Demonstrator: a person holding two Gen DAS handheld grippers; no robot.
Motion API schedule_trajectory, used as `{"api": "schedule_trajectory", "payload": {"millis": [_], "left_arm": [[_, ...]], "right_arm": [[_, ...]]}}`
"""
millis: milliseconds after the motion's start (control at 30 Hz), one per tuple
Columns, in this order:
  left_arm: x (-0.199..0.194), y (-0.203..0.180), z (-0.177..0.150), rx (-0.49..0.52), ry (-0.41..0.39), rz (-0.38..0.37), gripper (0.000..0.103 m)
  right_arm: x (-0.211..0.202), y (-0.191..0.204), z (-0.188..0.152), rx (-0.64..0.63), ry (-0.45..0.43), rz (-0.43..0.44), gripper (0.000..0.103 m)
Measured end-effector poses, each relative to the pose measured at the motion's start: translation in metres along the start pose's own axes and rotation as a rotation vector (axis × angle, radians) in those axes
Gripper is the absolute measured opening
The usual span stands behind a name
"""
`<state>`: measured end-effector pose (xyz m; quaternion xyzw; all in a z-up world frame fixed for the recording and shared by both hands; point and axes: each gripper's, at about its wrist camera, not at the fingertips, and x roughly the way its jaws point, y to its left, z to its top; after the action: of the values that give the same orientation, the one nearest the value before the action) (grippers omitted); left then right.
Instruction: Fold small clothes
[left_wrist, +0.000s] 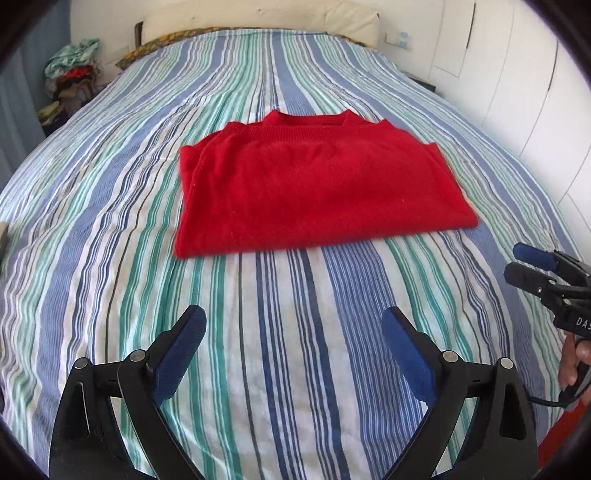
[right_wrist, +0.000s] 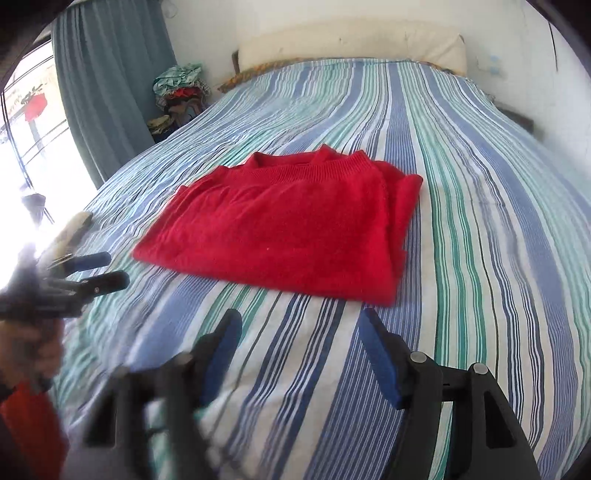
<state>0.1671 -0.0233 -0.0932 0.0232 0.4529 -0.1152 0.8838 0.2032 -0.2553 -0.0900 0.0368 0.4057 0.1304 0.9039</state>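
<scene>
We see the red sweater (left_wrist: 314, 188) lying folded flat in the middle of the striped bedspread (left_wrist: 110, 221), its collar toward the pillow (left_wrist: 258, 22). Our left gripper (left_wrist: 293, 325) hangs over bare bedspread, jaws wide apart and empty. Our right gripper (right_wrist: 301, 325) does likewise, parted, gripping nothing.

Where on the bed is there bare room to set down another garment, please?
Free: the striped bedspread between the red sweater and the grippers, and beyond it towards the pillows. Crowded: the clothes pile beside the bed's far left.
</scene>
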Motion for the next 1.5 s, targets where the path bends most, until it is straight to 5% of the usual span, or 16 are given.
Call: {"api": "schedule_trajectory", "payload": {"millis": [200, 300, 367, 533, 800, 1500], "left_arm": [[-0.001, 0.001, -0.049, -0.075, 0.023, 0.094, 0.097], [0.016, 0.006, -0.053, -0.076, 0.042, 0.143, 0.097], [0.028, 0.010, -0.062, -0.080, 0.090, 0.148, 0.098], [0.032, 0.009, -0.074, -0.049, 0.045, 0.146, 0.102], [0.037, 0.008, -0.076, -0.044, 0.042, 0.136, 0.102], [0.037, 0.004, -0.078, -0.035, 0.036, 0.149, 0.102]], "right_arm": [[-0.025, 0.039, -0.058, 0.041, 0.019, -0.015, 0.066], [-0.024, 0.051, -0.080, 0.036, 0.018, -0.092, 0.066], [-0.019, 0.050, -0.088, 0.053, 0.021, -0.131, 0.066], [0.000, 0.038, -0.106, 0.104, 0.052, -0.163, 0.075], [0.007, 0.038, -0.118, 0.089, 0.020, -0.134, 0.088], [0.010, 0.042, -0.118, 0.081, 0.028, -0.131, 0.091]]}}
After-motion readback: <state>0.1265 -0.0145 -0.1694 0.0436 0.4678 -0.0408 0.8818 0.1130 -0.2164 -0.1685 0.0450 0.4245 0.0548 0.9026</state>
